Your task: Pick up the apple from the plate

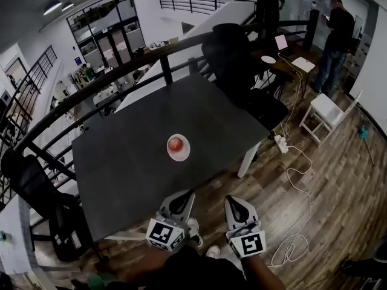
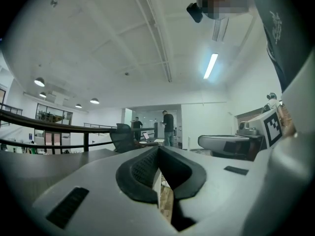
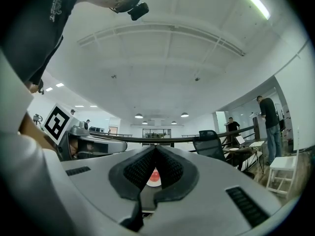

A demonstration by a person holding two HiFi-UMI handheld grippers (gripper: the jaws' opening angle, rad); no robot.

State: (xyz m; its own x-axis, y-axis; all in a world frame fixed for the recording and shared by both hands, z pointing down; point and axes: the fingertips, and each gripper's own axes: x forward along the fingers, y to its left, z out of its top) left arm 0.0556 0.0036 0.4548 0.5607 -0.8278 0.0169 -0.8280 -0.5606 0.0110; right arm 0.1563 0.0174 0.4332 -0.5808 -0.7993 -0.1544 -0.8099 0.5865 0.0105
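A red apple (image 1: 176, 144) sits on a small white plate (image 1: 180, 156) near the middle of the dark table (image 1: 121, 168). Both grippers hang off the table's near edge, short of the plate. My left gripper (image 1: 186, 194) is shut and holds nothing; the left gripper view shows its pads (image 2: 147, 168) meeting at the tip. My right gripper (image 1: 231, 199) is beside it, also shut and empty. In the right gripper view the apple (image 3: 154, 174) shows far ahead through the gap under the joined pads (image 3: 140, 168).
A black railing (image 1: 121, 71) runs behind the table. Black office chairs stand at the left (image 1: 30, 186) and far side (image 1: 236, 59). A white stool (image 1: 323, 113), a power strip and cables (image 1: 296, 174) lie on the wooden floor at right. Two people stand by a desk (image 1: 290, 56).
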